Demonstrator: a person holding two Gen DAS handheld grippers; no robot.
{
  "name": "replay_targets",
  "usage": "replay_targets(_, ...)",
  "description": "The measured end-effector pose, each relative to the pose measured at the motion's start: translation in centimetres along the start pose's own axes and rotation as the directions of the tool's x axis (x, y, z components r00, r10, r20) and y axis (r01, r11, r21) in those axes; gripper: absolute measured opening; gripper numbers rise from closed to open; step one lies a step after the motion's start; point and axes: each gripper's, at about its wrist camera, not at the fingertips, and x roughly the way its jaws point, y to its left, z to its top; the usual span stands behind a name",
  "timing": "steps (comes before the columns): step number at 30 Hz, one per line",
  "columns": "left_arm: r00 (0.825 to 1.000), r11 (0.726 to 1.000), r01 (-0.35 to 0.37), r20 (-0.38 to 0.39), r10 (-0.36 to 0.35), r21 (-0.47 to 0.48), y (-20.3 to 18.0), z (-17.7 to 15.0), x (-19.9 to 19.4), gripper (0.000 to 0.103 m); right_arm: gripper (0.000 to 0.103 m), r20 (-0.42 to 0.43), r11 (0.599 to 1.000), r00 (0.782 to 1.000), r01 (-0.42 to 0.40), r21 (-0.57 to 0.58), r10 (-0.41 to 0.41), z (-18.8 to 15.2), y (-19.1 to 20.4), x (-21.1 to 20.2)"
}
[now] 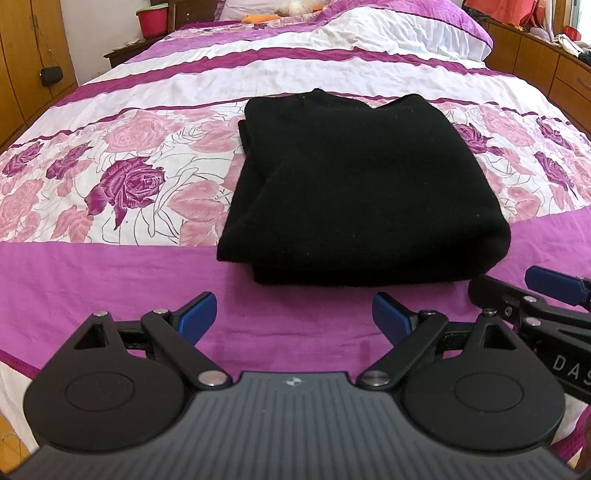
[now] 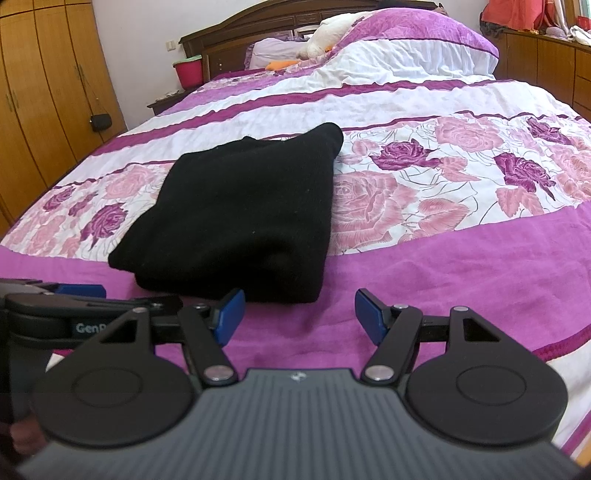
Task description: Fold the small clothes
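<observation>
A black garment (image 1: 354, 192) lies folded into a thick rectangle on the bed; it also shows in the right wrist view (image 2: 243, 218). My left gripper (image 1: 293, 319) is open and empty, just in front of the garment's near edge, above the purple band of the cover. My right gripper (image 2: 299, 314) is open and empty, in front of the garment's near right corner. Neither gripper touches the cloth. The right gripper's blue fingertip (image 1: 554, 284) shows at the right of the left wrist view, and the left gripper's body (image 2: 55, 314) shows at the left of the right wrist view.
The bed cover (image 1: 110, 184) is pink, white and purple with roses. A pillow (image 2: 406, 40) and a soft toy (image 2: 325, 33) lie at the head. A red bucket (image 2: 189, 70) stands on a nightstand. Wooden wardrobes (image 2: 40, 110) line the left, cabinets (image 1: 554, 70) the right.
</observation>
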Motion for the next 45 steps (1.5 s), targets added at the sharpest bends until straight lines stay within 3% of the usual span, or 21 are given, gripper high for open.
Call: replay_targets(45,1.000,1.000,0.027,-0.010,-0.027,0.011,-0.02,-0.23,-0.05,0.094,0.068,0.001,1.000,1.000,0.001,0.000,-0.001,-0.11,0.27,-0.15)
